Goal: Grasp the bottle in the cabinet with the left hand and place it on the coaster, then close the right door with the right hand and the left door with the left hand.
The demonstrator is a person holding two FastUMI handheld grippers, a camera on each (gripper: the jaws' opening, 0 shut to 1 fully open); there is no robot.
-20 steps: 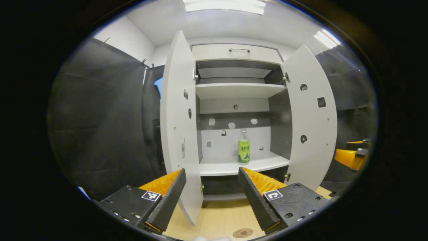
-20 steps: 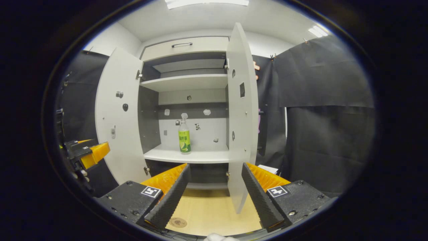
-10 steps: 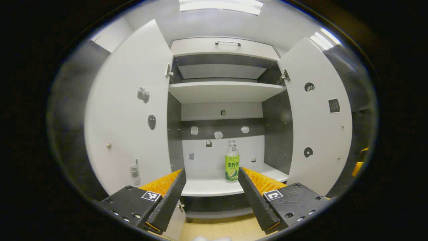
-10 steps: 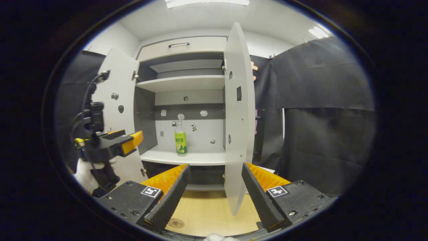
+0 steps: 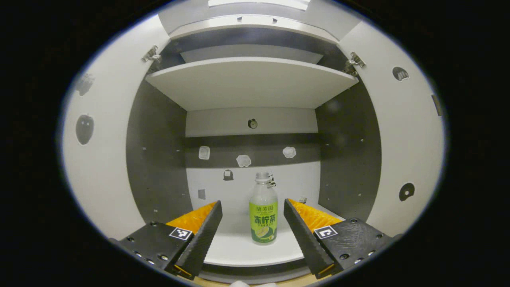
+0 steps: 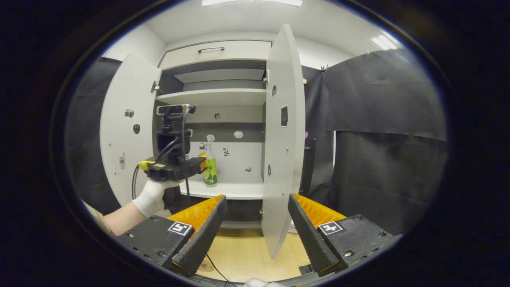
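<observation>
A clear bottle (image 5: 263, 215) with a green label stands upright on the cabinet's lower shelf (image 5: 239, 251). My left gripper (image 5: 252, 204) is open, and the bottle stands just beyond its fingertips, in line with the gap and a little right of centre. In the right gripper view the left gripper (image 6: 201, 163), held by a white-gloved hand (image 6: 153, 197), reaches into the cabinet right next to the bottle (image 6: 210, 169). My right gripper (image 6: 257, 198) is open and holds nothing, in front of the right door (image 6: 283, 139). A round coaster (image 6: 205, 266) peeks out beside its finger.
Both white doors stand wide open: the left door (image 6: 127, 139) and the right door, seen edge-on. An upper shelf (image 5: 251, 81) spans the cabinet above the bottle. A wooden tabletop (image 6: 247, 255) lies below the cabinet. Black cloth (image 6: 378, 139) hangs to the right.
My left gripper has moved forward between the doors, so the bottle now looms large between its fingers. The right gripper has barely moved.
</observation>
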